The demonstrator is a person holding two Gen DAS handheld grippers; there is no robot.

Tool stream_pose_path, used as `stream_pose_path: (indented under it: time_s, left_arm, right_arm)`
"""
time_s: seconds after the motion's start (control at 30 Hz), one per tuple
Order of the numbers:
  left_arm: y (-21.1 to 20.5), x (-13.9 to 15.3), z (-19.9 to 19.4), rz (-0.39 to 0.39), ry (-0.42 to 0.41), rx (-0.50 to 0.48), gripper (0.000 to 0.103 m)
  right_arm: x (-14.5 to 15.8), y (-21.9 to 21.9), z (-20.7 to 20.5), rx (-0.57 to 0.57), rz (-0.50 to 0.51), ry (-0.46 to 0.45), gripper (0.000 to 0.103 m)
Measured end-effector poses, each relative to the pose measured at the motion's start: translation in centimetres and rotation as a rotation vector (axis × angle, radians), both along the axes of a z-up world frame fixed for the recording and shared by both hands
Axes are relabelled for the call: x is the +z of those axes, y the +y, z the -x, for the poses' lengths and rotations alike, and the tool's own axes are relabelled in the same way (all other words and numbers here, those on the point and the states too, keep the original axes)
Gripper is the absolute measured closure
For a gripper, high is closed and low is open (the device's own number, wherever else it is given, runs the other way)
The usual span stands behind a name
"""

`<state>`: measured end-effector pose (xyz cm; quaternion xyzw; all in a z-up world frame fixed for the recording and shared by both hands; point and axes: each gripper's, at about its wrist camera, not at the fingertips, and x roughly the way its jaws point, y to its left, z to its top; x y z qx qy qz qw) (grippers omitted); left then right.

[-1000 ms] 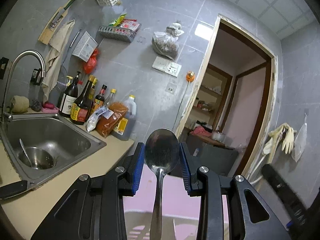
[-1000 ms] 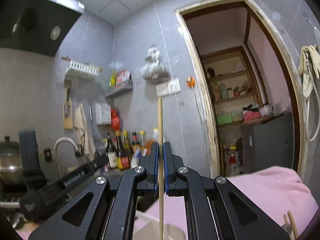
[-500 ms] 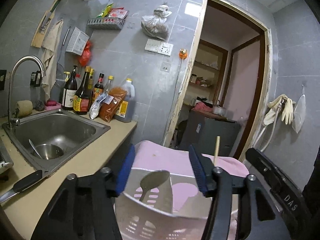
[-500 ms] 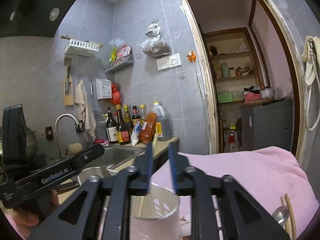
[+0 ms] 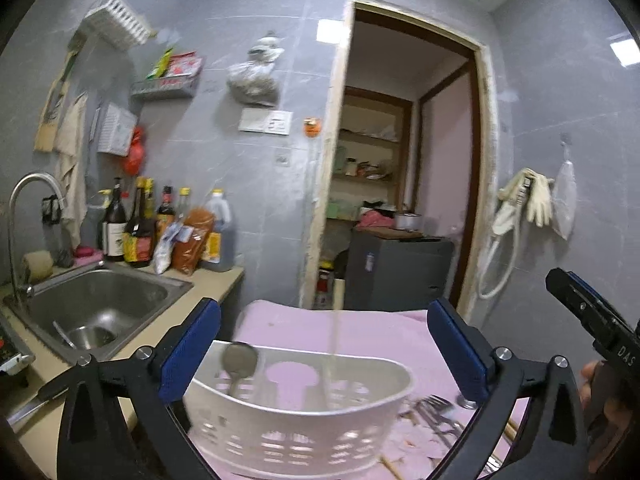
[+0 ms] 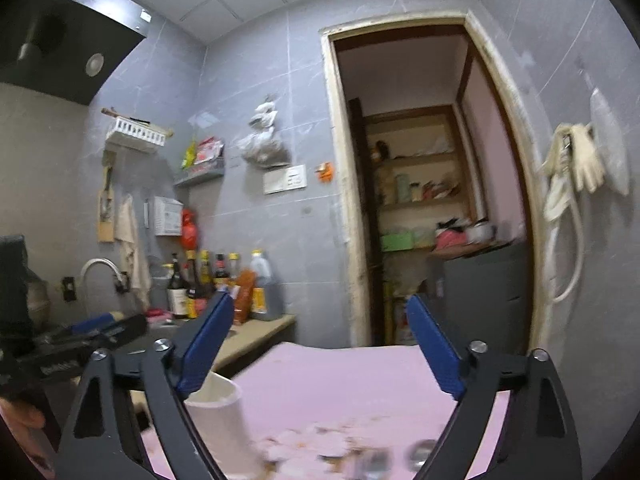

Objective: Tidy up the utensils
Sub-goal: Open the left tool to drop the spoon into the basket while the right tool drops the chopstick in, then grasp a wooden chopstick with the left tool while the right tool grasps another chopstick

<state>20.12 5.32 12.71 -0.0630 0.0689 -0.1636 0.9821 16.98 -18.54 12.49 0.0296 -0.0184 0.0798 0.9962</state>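
Observation:
A white slotted utensil basket [image 5: 304, 420] stands on the pink cloth [image 5: 380, 332]. A metal spoon [image 5: 239, 362] leans in its left end and a blurred chopstick [image 5: 333, 360] stands upright in its middle. My left gripper [image 5: 324, 344] is open and empty, just behind the basket. My right gripper [image 6: 320, 348] is open and empty above the cloth; the basket's end [image 6: 218, 420] shows at its lower left. Forks [image 5: 434, 414] and chopsticks [image 5: 390, 466] lie on the cloth right of the basket.
A steel sink [image 5: 100, 300] with a bowl and a tap [image 5: 24, 216] is at the left. Sauce bottles [image 5: 160, 232] stand on the counter by the wall. An open doorway [image 5: 400, 200] is behind the table. Blurred utensils [image 6: 376, 458] lie on the cloth.
Both grippers opened and drew back. The spoon went from my left gripper into the basket. The chopstick went from my right gripper into the basket.

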Motion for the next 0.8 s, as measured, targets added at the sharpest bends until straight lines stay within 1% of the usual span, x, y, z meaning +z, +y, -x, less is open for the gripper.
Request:
stream_pose_path:
  time_s: [0.03, 0.07, 0.23, 0.37, 0.43, 0.53, 0.63, 0.8]
  left_arm:
    - [-0.6, 0.0, 0.2, -0.008, 0.004, -0.014, 0.002]
    - [-1.2, -0.1, 0.4, -0.017, 0.011, -0.033, 0.002]
    - [-3.5, -0.9, 1.4, -0.043, 0.039, -0.092, 0.002]
    - [-5.2, -1.9, 2.2, -0.071, 0.089, -0.141, 0.002]
    - [-6.0, -2.7, 2.4, -0.097, 0.127, -0.167, 0.002]
    - [-7.3, -4.1, 2.3, -0.158, 0.199, -0.197, 0.002]
    - [-8.6, -5.6, 2.1, -0.208, 0.263, -0.206, 0.002]
    - [-10.7, -8.2, 0.7, -0.288, 0.4, -0.174, 0.002]
  right_arm:
    - [-0.1, -0.7, 0.6, -0.018, 0.019, 0.001, 0.002]
    - [-0.2, -1.2, 1.0, -0.027, 0.029, 0.0, 0.0]
    - [-1.2, -3.7, 3.1, -0.074, 0.08, 0.012, 0.0]
    - [-2.1, -5.3, 4.0, -0.095, 0.103, 0.046, 0.0]
    - [-2.5, -6.0, 4.2, -0.095, 0.111, 0.063, 0.0]
    - [-3.1, -6.8, 4.3, -0.094, 0.137, 0.095, 0.0]
    - [-3.8, -7.3, 4.2, -0.097, 0.155, 0.134, 0.0]
    - [-5.6, -7.8, 2.6, -0.082, 0.182, 0.281, 0.0]
